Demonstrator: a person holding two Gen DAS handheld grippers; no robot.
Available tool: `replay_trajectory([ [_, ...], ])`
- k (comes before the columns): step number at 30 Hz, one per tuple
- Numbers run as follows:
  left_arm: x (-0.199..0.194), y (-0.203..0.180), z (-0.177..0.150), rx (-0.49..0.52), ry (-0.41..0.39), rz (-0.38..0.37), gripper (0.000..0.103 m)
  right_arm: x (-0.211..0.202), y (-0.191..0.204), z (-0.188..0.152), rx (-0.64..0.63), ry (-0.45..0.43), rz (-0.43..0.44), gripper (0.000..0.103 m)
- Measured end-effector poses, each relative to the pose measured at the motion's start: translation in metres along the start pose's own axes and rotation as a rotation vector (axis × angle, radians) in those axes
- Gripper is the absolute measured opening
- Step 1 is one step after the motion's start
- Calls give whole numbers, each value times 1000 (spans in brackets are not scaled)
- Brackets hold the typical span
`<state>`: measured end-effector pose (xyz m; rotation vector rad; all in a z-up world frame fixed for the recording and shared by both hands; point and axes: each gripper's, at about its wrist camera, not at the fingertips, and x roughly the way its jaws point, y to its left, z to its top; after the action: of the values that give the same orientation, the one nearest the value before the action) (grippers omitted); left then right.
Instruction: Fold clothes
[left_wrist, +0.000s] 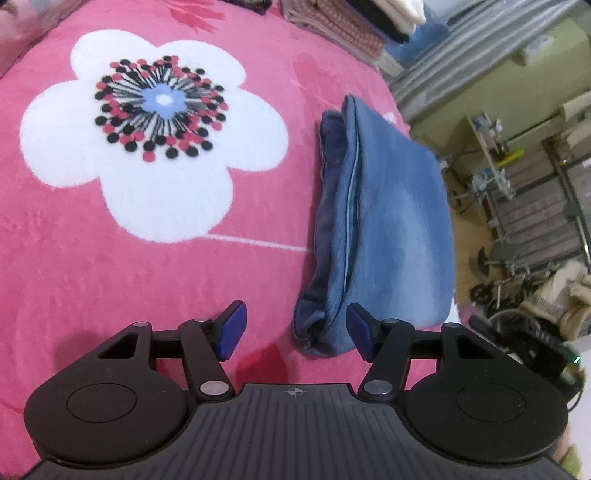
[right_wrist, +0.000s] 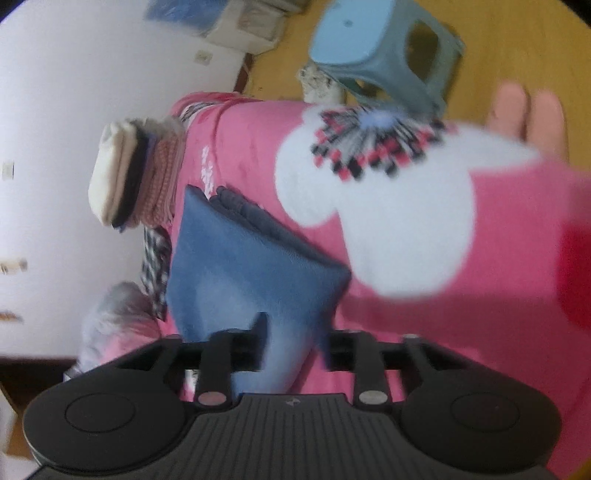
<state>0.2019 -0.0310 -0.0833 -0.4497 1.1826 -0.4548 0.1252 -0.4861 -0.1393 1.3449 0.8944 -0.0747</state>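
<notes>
Here folded jeans (left_wrist: 384, 221) lie just beyond the fingers (left_wrist: 232, 330), seemingly untouched.

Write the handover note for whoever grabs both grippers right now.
Left gripper: open, empty, just short of the folded jeans.
Right gripper: jaws apart with denim between them; the blur hides any contact.
Jeans lie folded on the pink blanket, beside its white flower.
A stack of folded clothes sits at the far end.
Left: probably moving the jeans to the stack.
</notes>
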Motion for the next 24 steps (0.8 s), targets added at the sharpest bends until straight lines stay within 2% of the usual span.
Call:
replay_trajectory([
  [5, 1, 4, 4, -20, -3, -17, 60, 13, -24, -16, 125, 31, 19, 54],
  [15, -3, 15, 4, -38, -9, -33, 60, 47, -31, -25, 155, -41, 126, 70],
  [20, -9, 23, 16, -64, -55, -86, 60, 56, -28, -28, 166, -96, 171, 71],
  [23, -6, 23, 30, -67, -78, -118, 62, 65, -26, -38, 158, -64, 203, 69],
  [24, -3, 22, 36, -65, -82, -125, 63, 68, -23, -41, 133, -57, 190, 68],
])
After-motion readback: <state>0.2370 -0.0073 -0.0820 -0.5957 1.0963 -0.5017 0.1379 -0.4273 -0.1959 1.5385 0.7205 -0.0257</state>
